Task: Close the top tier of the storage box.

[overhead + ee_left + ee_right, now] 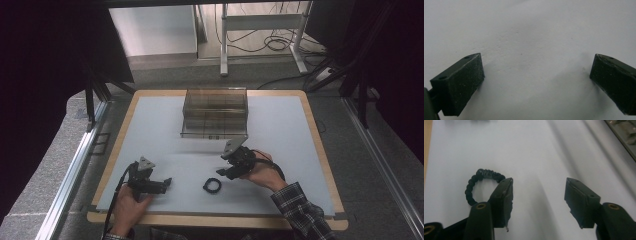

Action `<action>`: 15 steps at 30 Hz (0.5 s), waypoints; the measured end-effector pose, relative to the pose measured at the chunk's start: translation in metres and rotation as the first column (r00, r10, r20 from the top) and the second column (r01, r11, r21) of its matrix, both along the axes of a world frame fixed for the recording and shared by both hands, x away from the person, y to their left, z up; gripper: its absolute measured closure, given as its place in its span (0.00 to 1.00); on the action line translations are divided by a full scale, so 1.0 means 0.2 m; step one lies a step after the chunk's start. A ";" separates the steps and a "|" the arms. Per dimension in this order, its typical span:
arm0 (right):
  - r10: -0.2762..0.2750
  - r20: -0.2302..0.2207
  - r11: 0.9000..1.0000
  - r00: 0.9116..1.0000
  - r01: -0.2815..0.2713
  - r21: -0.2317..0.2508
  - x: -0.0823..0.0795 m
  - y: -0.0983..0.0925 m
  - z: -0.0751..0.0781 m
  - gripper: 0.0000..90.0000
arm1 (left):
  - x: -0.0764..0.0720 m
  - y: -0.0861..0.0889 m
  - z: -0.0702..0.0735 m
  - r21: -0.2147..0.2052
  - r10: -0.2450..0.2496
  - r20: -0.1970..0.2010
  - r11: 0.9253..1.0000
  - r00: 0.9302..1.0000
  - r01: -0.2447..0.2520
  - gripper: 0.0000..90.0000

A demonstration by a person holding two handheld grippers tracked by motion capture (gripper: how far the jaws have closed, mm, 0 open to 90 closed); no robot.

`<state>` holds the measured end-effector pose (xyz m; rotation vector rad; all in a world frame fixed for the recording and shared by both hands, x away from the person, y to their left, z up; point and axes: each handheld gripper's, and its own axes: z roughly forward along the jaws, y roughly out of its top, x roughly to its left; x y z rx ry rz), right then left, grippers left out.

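1 bench [280, 150] with pale top, bearing 1 clear plastic drawer box [215, 114] at the far middle, 1 left gripper [167, 183] and 1 right gripper [222, 172], both with fingers apart and empty, and 1 black hair tie [212, 185] lying flat just beside the right fingers.

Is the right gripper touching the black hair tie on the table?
Cannot tell. In the right gripper view, one finger of the right gripper covers part of the black hair tie, hiding any contact or gap. Nothing lies between the open jaws.
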<state>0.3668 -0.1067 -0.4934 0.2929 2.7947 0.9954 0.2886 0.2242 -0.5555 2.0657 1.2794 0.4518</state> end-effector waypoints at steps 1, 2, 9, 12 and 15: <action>0.004 0.002 1.000 1.000 -0.004 -0.001 0.00 0.00 0.00 0.47 | 0.00 0.00 0.00 0.000 0.000 0.000 1.000 1.000 0.000 0.00; 0.004 -0.002 1.000 1.000 -0.004 0.002 -0.01 0.01 0.00 0.48 | 0.00 0.00 0.00 0.000 0.000 0.000 1.000 1.000 0.000 0.00; 0.029 -0.034 1.000 0.999 -0.029 0.006 -0.03 0.03 -0.02 0.56 | 0.00 0.00 0.00 0.000 0.000 0.000 1.000 1.000 0.000 0.00; 0.042 -0.034 0.999 0.999 -0.043 -0.013 -0.04 0.05 -0.03 0.58 | 0.00 0.00 0.00 -0.002 0.001 0.001 1.000 1.000 -0.001 0.00; 0.055 -0.039 0.998 0.998 -0.056 -0.017 -0.05 0.06 -0.04 0.61 | 0.00 0.00 0.00 -0.002 0.001 0.001 1.000 1.000 -0.001 0.00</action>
